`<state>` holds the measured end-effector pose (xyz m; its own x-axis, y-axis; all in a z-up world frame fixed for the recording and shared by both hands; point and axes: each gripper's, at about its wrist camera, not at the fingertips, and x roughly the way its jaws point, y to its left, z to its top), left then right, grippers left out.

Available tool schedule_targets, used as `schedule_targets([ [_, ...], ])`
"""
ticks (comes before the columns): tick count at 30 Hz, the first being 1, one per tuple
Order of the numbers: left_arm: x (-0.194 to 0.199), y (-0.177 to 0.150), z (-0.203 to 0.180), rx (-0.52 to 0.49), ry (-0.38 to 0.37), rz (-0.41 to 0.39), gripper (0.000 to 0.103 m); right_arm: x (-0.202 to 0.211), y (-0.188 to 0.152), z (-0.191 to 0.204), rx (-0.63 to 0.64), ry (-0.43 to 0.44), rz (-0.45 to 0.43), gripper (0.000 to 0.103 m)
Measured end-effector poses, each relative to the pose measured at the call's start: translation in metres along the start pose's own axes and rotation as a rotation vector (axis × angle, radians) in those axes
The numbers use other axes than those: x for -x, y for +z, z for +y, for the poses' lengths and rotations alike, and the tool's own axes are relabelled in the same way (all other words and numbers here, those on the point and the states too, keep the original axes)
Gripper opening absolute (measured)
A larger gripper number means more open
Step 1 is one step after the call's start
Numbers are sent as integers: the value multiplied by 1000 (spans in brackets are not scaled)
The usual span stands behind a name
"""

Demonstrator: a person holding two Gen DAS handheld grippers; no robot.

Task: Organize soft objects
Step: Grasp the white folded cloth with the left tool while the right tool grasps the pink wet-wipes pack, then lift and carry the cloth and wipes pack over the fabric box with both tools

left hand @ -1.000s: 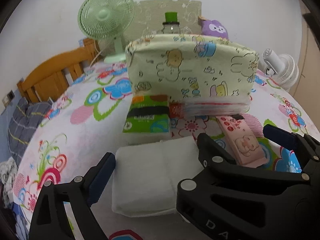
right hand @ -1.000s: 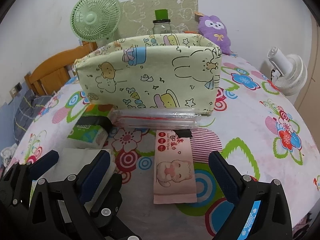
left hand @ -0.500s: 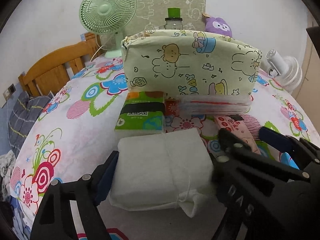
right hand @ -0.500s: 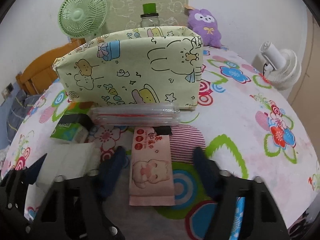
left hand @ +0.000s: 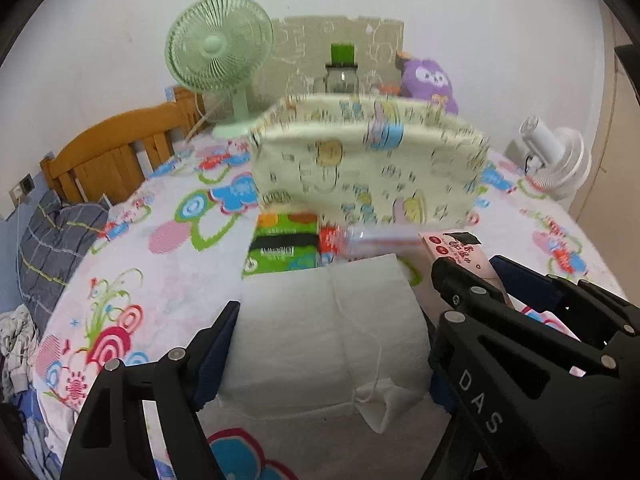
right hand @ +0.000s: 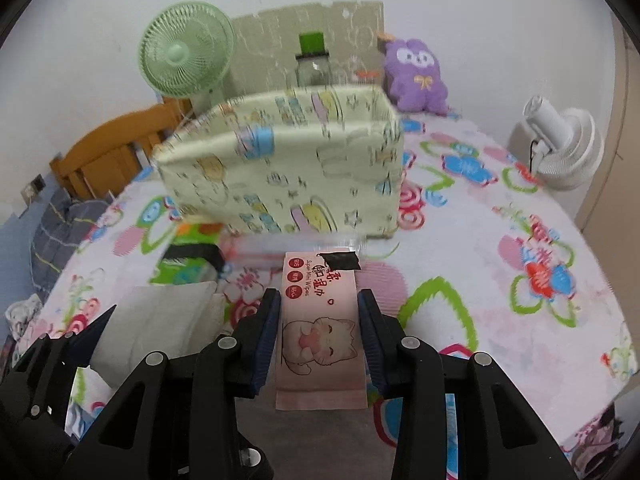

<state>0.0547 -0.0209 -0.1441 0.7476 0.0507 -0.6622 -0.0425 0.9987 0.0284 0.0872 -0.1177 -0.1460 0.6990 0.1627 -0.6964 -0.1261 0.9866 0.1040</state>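
Note:
My left gripper (left hand: 332, 320) is shut on a white soft pack (left hand: 328, 336), held a little above the flowered bedsheet (left hand: 160, 280). My right gripper (right hand: 318, 320) is shut on a pink wet-wipes pack (right hand: 320, 328) with a cat picture. A pale yellow cartoon-print fabric bin (left hand: 368, 168) stands just ahead; it also shows in the right wrist view (right hand: 288, 176). A green tissue pack (left hand: 284, 244) and a clear plastic pack (left hand: 380, 240) lie in front of the bin. The white pack also shows at the left of the right wrist view (right hand: 160, 320).
A green fan (left hand: 218, 56), a green-capped jar (left hand: 342, 68) and a purple plush toy (right hand: 414, 76) stand behind the bin. A white fan (right hand: 560, 148) sits at the right edge. A wooden headboard (left hand: 112, 152) is at the left.
Both grippers closed: the left onto the white pack, the right onto the pink wipes pack. Both views now look lifted and shaken, with the bin blurred.

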Motion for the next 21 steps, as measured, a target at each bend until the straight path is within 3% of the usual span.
schedule_targets([
  [9,50,25,-3,12,-36,-115,82,61,24,3,6,-10,-132,42],
  [21,80,51,1,13,-64,-173,82,99,51,7,1,-24,-201,42],
])
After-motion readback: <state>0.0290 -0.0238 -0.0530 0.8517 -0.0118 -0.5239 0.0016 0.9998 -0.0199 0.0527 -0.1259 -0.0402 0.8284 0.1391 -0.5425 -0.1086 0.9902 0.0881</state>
